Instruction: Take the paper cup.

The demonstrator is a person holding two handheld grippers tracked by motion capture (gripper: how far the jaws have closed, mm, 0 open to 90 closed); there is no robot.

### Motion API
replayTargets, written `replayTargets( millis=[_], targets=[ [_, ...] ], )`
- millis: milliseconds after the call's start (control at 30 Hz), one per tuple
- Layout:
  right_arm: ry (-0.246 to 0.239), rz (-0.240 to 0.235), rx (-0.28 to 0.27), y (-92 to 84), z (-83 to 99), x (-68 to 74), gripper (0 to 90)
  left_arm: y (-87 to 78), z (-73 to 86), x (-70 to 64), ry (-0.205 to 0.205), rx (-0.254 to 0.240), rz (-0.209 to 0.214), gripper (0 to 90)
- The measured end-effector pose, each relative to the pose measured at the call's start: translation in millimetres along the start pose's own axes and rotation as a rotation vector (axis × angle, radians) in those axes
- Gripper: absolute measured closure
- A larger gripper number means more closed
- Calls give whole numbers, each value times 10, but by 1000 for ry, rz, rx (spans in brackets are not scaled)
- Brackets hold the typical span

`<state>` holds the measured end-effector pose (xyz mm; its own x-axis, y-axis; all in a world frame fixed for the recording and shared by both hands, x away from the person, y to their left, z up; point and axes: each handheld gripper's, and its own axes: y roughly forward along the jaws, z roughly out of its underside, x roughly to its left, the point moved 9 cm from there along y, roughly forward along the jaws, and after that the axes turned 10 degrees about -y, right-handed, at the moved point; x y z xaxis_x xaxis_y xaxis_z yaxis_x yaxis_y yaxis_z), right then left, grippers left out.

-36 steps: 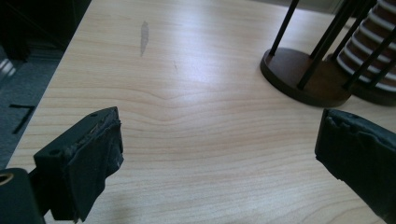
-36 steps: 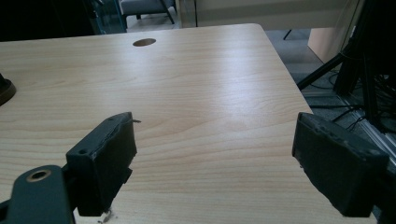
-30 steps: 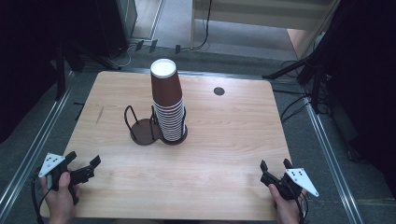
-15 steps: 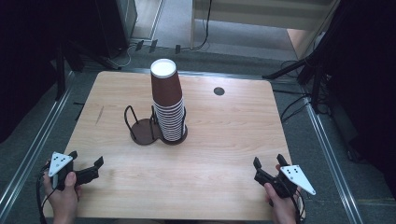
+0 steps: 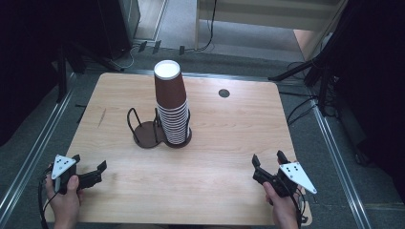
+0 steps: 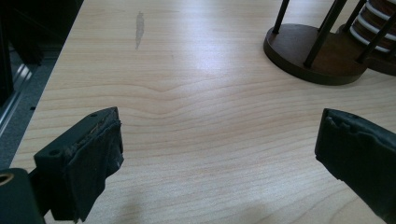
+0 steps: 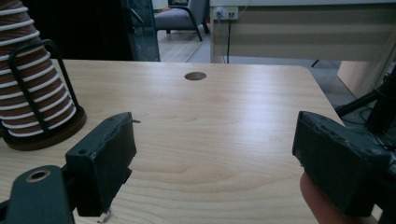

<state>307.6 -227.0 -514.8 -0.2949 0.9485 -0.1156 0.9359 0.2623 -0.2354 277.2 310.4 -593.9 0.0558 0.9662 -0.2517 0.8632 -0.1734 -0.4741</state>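
A tall stack of upside-down brown paper cups stands in the right ring of a dark two-ring wire holder; the left ring holds nothing. The stack and the holder's base also show in the gripper views. My left gripper hovers low over the table's front left corner, open, with bare wood between its jaws. Near the front right edge my right gripper is open too, with nothing between its jaws. Both point toward the holder from well short of it.
The wooden table has a round cable hole at the back right and a grey scuff at the left. Metal rails run along both sides. Dark stands, cables and furniture surround the table on the floor.
My right gripper has lifted and moved inward from the front right corner toward the table's middle. The left gripper has barely shifted. The cups and holder stay put.
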Motion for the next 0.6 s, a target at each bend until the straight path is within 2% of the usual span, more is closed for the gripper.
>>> replayTargets(
  millis=[167,467,600],
  targets=[
    [-2,-9,-17,33,-137,123,132,6,5,-6,18,5,-14,14],
    [4,-55,-43,134,-328,314,132,9,5,-14,20,3,-13,15],
    [-13,-68,-49,191,-440,419,134,14,7,-15,21,7,-13,14]
  ],
)
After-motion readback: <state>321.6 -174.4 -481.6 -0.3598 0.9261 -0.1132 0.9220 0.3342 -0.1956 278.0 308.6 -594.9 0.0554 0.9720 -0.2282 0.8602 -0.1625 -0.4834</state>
